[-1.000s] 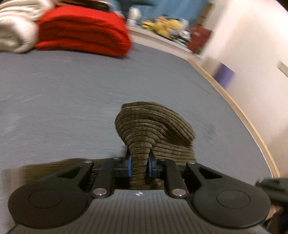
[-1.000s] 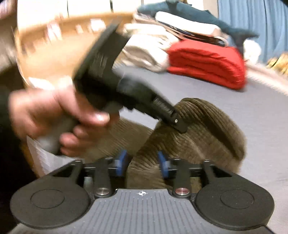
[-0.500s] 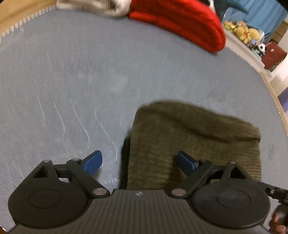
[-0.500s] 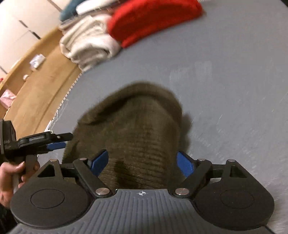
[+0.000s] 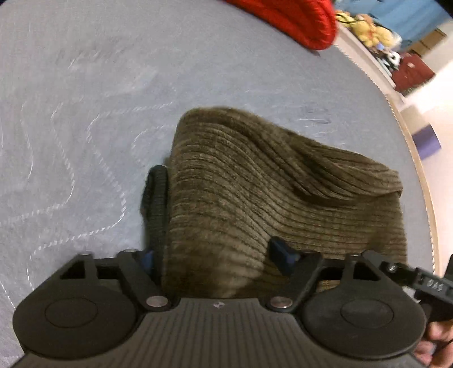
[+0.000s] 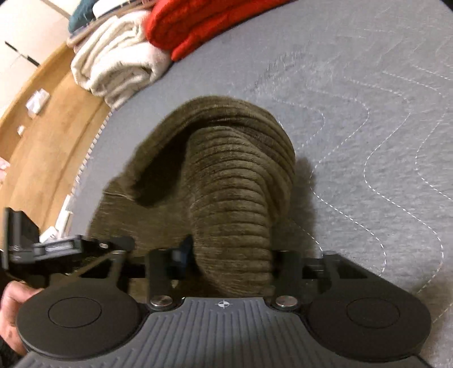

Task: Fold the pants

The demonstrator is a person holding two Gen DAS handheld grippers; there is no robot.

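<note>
Pants [image 5: 254,192]: brown wide-rib corduroy, already bundled into a compact thick wad, lying on the grey quilted bed [image 5: 85,85] close to the bed's near edge, where both grippers work. A dark ribbed band [image 5: 155,203], waistband or cuff (cannot tell which), pokes out at the bundle's left side in the left wrist view.

Handling, judged: soft, limp, light-to-medium weight, several layers thick so it springs and puffs up. One fold stands in a raised hump [image 6: 237,181] rather than lying flat. Corduroy ribs give good friction, low slip risk, nothing fragile. Best hold is a pinch through all layers at the near corners or edge of the bundle; grabbing only the top layer would peel the fold open.

Left gripper [image 5: 218,254]: fingers apart and closing, straddling the near left part of the bundle; right pad [image 5: 280,250] lies against the cloth, left pad mostly hidden behind the dark band. Firm clamp not evident.

Right gripper [image 6: 229,254]: fingers closing, and they look clamped on the hump of corduroy, cloth bulging between the pads; left pad [image 6: 184,249] visible, right one hidden by fabric.

Containers: none in view, nothing held in anything. Folded red blanket [image 6: 203,25] and rolled cream towel [image 6: 113,62] sit stacked at the bed's far edge, well apart from the pants. Wooden floor [image 6: 42,136] beyond the bed's left edge. Blurry toys on a far ledge, too small to name.
</note>
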